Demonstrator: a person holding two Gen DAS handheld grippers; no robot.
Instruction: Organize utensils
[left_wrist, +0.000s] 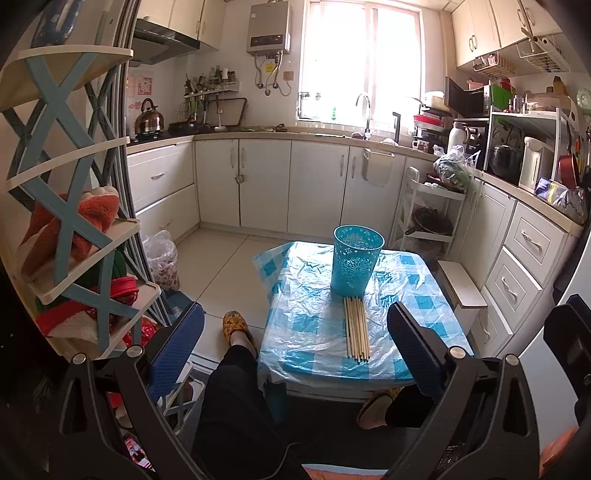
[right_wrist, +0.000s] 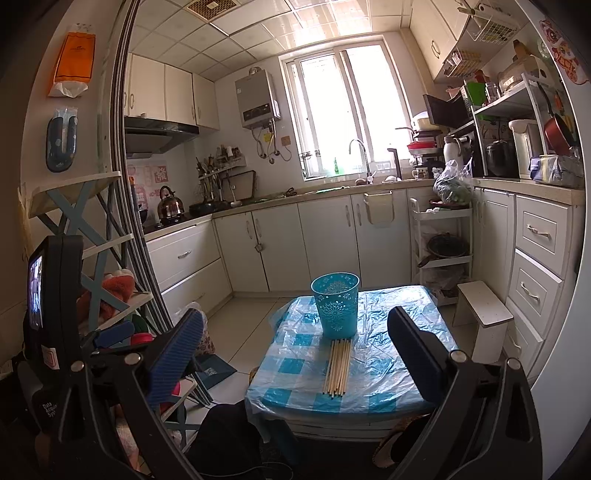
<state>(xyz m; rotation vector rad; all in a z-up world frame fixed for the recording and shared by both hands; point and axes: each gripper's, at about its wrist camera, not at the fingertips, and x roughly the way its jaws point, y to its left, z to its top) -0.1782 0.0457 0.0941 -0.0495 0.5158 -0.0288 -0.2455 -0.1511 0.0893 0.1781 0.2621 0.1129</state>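
One turquoise perforated plastic cup (left_wrist: 357, 263) stands on the blue-checked, plastic-covered small table (left_wrist: 406, 280); its inside is hidden. A bundle of about eight wooden chopsticks (left_wrist: 356, 328) lies just nearer. Left gripper (left_wrist: 295, 347) and right gripper (right_wrist: 295, 354) gape wide, empty.
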